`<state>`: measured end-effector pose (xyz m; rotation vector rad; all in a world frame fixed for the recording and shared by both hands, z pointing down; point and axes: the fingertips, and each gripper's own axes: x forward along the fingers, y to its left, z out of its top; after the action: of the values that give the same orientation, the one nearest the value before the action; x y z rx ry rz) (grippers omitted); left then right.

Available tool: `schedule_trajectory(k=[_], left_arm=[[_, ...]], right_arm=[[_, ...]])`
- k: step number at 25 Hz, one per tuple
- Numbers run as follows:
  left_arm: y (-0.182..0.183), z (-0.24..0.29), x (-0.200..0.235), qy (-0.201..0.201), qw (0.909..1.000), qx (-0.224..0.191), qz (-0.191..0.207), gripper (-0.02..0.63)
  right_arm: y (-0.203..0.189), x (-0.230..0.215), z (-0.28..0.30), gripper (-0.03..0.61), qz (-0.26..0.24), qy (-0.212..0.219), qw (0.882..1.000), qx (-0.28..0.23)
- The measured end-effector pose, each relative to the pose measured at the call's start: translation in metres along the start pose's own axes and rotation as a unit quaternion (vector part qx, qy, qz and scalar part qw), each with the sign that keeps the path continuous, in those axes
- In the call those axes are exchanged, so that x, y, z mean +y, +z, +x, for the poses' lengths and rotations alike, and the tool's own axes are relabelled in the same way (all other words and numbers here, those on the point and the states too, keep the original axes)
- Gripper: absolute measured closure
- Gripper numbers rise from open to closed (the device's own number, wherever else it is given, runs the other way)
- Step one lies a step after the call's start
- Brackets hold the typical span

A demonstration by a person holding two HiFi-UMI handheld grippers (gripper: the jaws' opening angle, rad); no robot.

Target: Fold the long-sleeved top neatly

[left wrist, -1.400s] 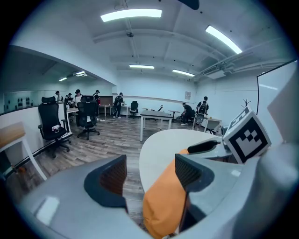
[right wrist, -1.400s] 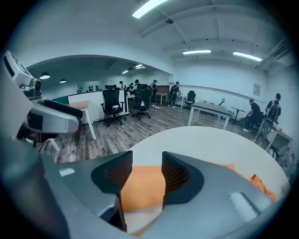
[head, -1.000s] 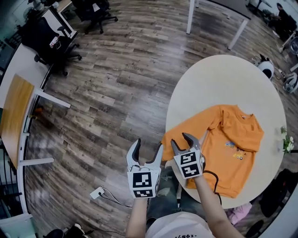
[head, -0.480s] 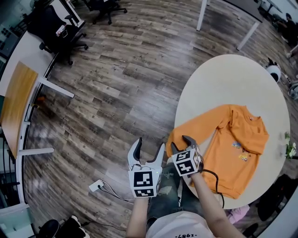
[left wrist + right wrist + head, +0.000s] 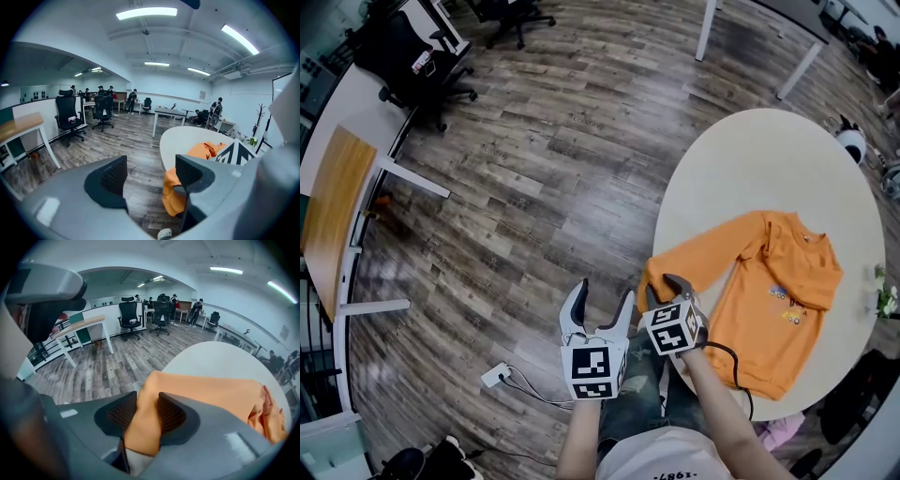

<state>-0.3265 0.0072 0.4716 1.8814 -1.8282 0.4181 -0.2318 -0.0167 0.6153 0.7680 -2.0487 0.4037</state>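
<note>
On the round bench lies the orange long-sleeved top, one sleeve draping over the bench's near edge. There the right hand-held gripper has just clamped the sleeve, so folding can begin; the left hand-held gripper gapes empty.

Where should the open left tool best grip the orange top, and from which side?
Probably the sleeve midway, from the table's left rim: it lies flat there with a free edge, while the right tool holds its overhanging cuff.
</note>
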Motion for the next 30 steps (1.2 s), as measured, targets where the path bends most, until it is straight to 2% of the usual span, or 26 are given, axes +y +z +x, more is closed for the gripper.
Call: schedule_trajectory(k=[2, 3, 4, 8, 12, 16, 21, 26, 30], left_arm=[[0.001, 0.001, -0.002, -0.001, 1.0, 0.0, 0.002, 0.294], [0.002, 0.002, -0.003, -0.001, 1.0, 0.001, 0.003, 0.294], [0.003, 0.003, -0.005, -0.002, 1.0, 0.001, 0.004, 0.294], [0.007, 0.005, -0.011, -0.013, 0.9999, 0.001, 0.009, 0.294], [0.012, 0.01, -0.019, -0.026, 0.9995, -0.002, 0.018, 0.294], [0.021, 0.016, -0.033, -0.045, 0.9985, -0.008, 0.031, 0.294], [0.038, 0.029, -0.061, -0.076, 0.9958, -0.013, 0.05, 0.294], [0.054, 0.041, -0.091, -0.108, 0.991, -0.02, 0.076, 0.294], [0.061, 0.05, -0.127, -0.141, 0.9854, -0.022, 0.094, 0.294]], right_arm=[[0.003, -0.002, 0.001, 0.44, 0.01, 0.002, 1.0, -0.003], [0.004, -0.004, 0.002, 0.504, 0.015, 0.0, 1.0, -0.003], [0.006, -0.008, 0.003, 0.534, 0.018, -0.002, 1.0, -0.004], [0.024, -0.019, -0.003, 0.534, 0.029, -0.003, 0.999, -0.022], [0.059, -0.045, -0.021, 0.534, 0.058, -0.017, 0.996, -0.073], [0.099, -0.089, -0.052, 0.535, 0.102, -0.043, 0.985, -0.133], [0.129, -0.158, -0.098, 0.535, 0.115, -0.098, 0.971, -0.186], [0.137, -0.214, -0.148, 0.535, 0.124, -0.145, 0.958, -0.213], [0.12, -0.256, -0.194, 0.535, 0.132, -0.185, 0.947, -0.228]])
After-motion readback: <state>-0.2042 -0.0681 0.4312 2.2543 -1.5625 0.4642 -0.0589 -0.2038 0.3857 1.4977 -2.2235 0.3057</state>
